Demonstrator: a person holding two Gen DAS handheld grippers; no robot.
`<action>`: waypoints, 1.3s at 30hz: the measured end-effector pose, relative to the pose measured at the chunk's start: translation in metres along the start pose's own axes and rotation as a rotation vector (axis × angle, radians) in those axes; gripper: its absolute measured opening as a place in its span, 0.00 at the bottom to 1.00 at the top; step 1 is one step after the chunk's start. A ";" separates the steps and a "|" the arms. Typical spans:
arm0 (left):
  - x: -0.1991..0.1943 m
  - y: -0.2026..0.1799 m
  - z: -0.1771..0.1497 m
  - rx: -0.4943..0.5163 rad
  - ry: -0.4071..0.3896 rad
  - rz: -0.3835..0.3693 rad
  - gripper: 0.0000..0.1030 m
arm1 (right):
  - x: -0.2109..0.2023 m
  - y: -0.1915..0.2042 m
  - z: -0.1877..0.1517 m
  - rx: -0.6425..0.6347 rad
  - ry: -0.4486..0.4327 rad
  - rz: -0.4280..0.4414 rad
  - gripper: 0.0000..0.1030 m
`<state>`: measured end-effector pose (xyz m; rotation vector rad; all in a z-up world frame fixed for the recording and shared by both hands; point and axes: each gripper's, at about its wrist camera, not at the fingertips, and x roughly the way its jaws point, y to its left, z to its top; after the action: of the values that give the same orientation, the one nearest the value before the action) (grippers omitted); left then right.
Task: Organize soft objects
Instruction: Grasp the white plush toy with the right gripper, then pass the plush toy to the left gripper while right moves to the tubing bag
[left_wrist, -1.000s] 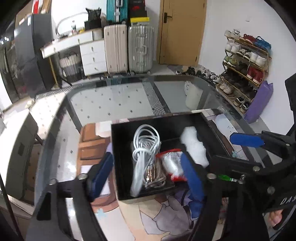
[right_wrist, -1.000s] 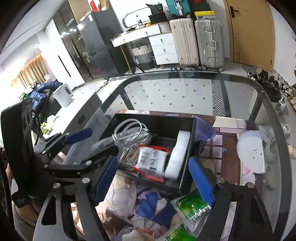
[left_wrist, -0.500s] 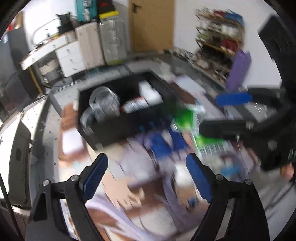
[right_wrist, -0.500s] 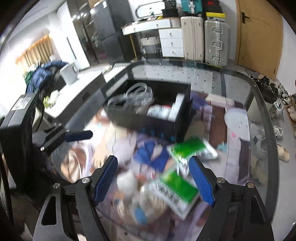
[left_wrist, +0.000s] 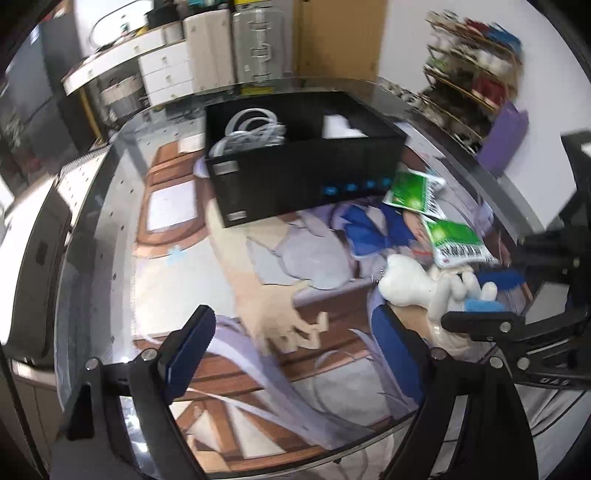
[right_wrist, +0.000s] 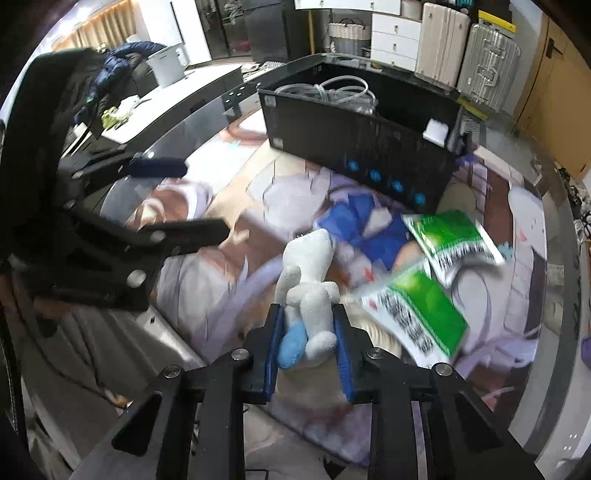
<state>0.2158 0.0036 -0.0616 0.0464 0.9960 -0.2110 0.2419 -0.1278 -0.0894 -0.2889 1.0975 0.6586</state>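
A white plush toy (right_wrist: 309, 280) with a blue foot lies on the printed mat. My right gripper (right_wrist: 306, 325) is shut on the toy's lower end. The toy also shows in the left wrist view (left_wrist: 410, 282), with the right gripper (left_wrist: 487, 291) around it. My left gripper (left_wrist: 291, 343) is open and empty over the mat, left of the toy. A black box (left_wrist: 306, 173) at the back holds a white cable coil (left_wrist: 251, 133) and a white soft piece (right_wrist: 436, 129). Two green packets (right_wrist: 456, 240) (right_wrist: 417, 317) lie to the right of the toy.
The glass table's rim (left_wrist: 85, 192) curves round the mat. Suitcases (left_wrist: 229, 44), a drawer unit and a shoe rack (left_wrist: 472, 70) stand beyond the table. The left gripper (right_wrist: 155, 199) shows at the left in the right wrist view.
Both grippers have pulled back from the box toward the near side of the table. The right gripper has gone from open to shut on the plush toy.
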 end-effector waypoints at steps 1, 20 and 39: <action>-0.001 0.005 0.000 -0.018 -0.004 -0.008 0.84 | 0.000 0.000 0.000 0.000 0.000 0.000 0.26; -0.008 0.000 0.010 -0.057 -0.075 0.016 0.85 | -0.047 -0.043 -0.030 0.317 -0.100 0.127 0.70; 0.026 -0.030 -0.003 0.019 0.023 0.108 0.85 | -0.025 -0.060 -0.048 0.477 0.016 0.106 0.75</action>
<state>0.2216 -0.0298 -0.0834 0.1195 1.0110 -0.1213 0.2371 -0.2088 -0.0943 0.1748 1.2544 0.4689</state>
